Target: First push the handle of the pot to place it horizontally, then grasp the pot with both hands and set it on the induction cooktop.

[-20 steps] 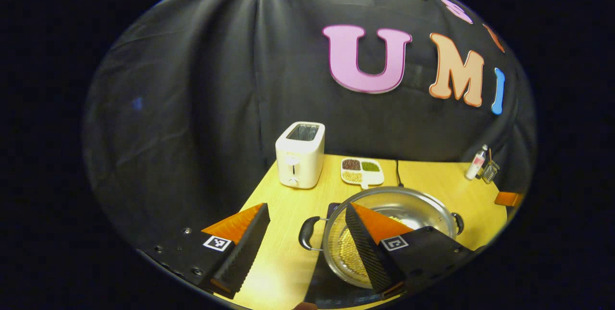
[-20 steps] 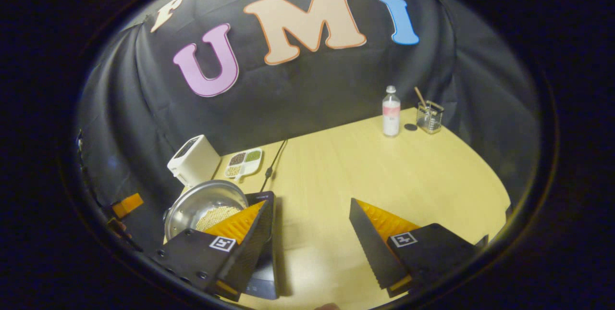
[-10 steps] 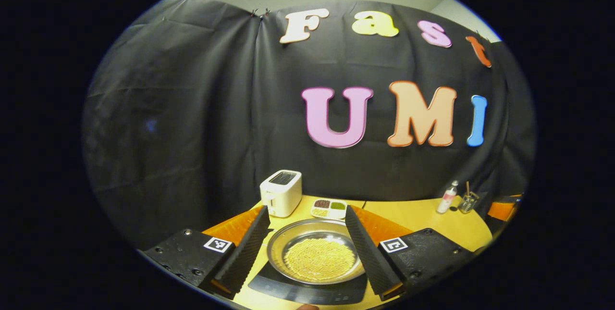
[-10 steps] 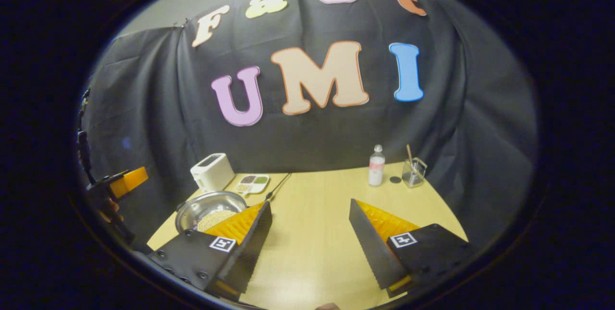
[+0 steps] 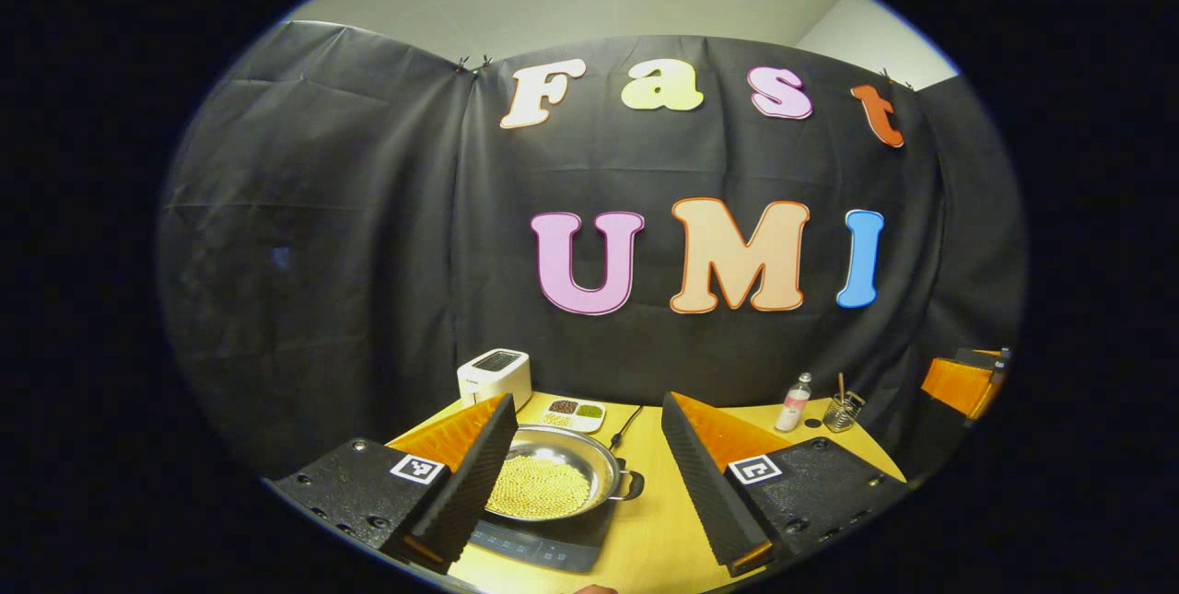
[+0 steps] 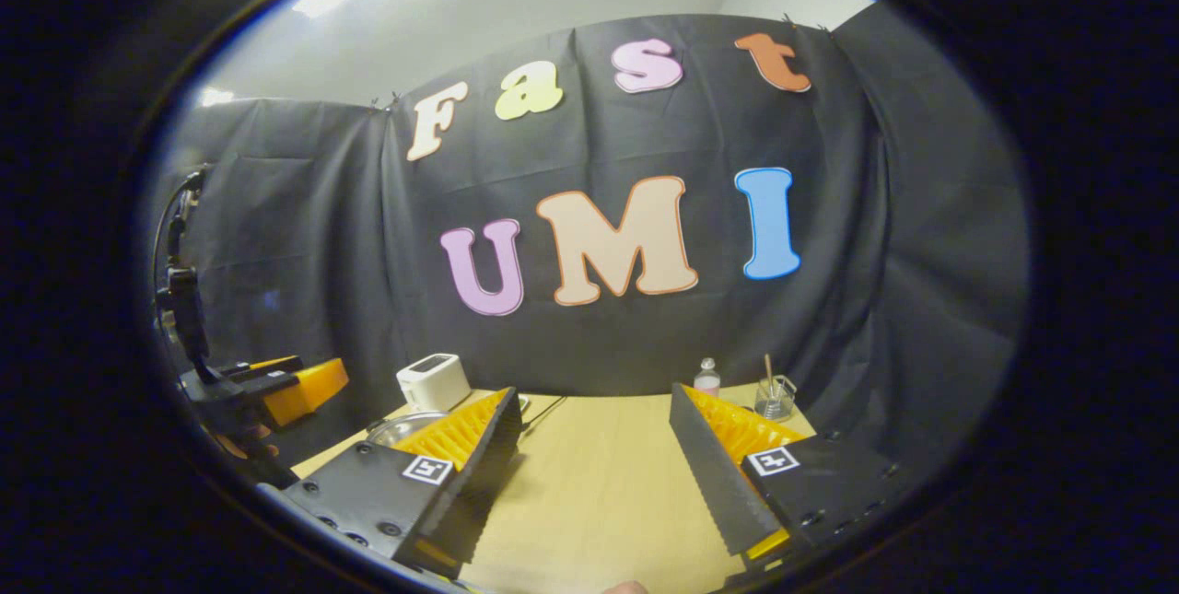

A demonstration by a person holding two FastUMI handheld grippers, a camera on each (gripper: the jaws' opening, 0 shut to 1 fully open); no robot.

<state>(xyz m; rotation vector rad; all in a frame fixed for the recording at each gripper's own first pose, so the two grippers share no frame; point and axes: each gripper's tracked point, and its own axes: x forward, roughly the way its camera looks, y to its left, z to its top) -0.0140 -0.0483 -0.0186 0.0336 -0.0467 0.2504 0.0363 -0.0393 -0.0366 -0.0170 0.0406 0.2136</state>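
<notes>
Both claws, left claw (image 5: 585,474) and right claw (image 6: 594,474), have pulled back gaping and empty from the pot (image 5: 551,482), which sits on the induction cooktop (image 5: 543,546) nearer the left one.

No words or numbers legible anywhere on the table; square black-and-white coded markers (image 5: 414,468) at 7 and 5 o'clock on the finger mounts of the left gripper (image 5: 585,399); matching marker squares (image 6: 426,469) on the right gripper (image 6: 590,390); label on the bottle (image 5: 793,401) at 4 o'clock too small to read.
</notes>
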